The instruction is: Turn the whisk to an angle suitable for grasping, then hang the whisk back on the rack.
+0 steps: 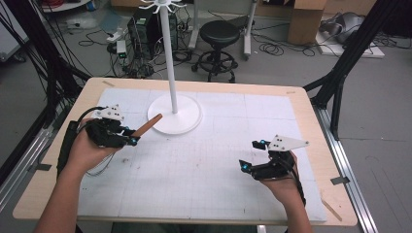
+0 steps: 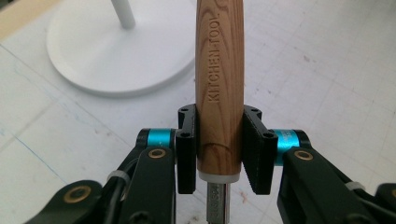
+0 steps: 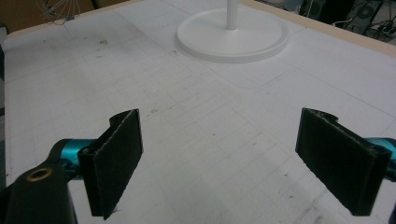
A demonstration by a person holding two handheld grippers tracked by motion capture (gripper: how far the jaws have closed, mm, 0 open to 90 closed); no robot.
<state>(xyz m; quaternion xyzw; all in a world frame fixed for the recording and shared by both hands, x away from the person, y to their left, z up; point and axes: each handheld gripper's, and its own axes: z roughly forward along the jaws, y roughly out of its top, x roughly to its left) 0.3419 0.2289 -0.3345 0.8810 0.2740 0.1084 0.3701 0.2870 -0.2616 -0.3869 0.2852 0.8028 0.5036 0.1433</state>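
- Wooden handle (image 2: pixel 219 84) sits clamped between the two black jaws of the left gripper (image 2: pixel 219 149); the jaws press on both sides of it near its lower end, where a pale collar and a metal shank begin.
- Letters reading "KITCHEN-TOOL" run along the grain of that handle in the left gripper view.
- From the high view, the left gripper (image 1: pixel 132 140) is at the left side of the table (image 1: pixel 311 111), held in the person's left hand (image 1: pixel 87 148), and the handle (image 1: pixel 147 125) points up and away toward the white stand base (image 1: pixel 187 119), its tip just at the edge of the disc.
- The working end of the tool is hidden under the hand and gripper, so I cannot tell what kind of utensil it is.
- The right gripper (image 1: pixel 250 155) is over the right part of the white gridded mat (image 1: pixel 194 170), well apart from the tool, held in the right hand (image 1: pixel 284 182).
- In the right gripper view its jaws stand wide apart with nothing between them but bare mat (image 3: pixel 215 154).
- The stand's white pole (image 1: pixel 168 53) rises upright from the middle of the round base.
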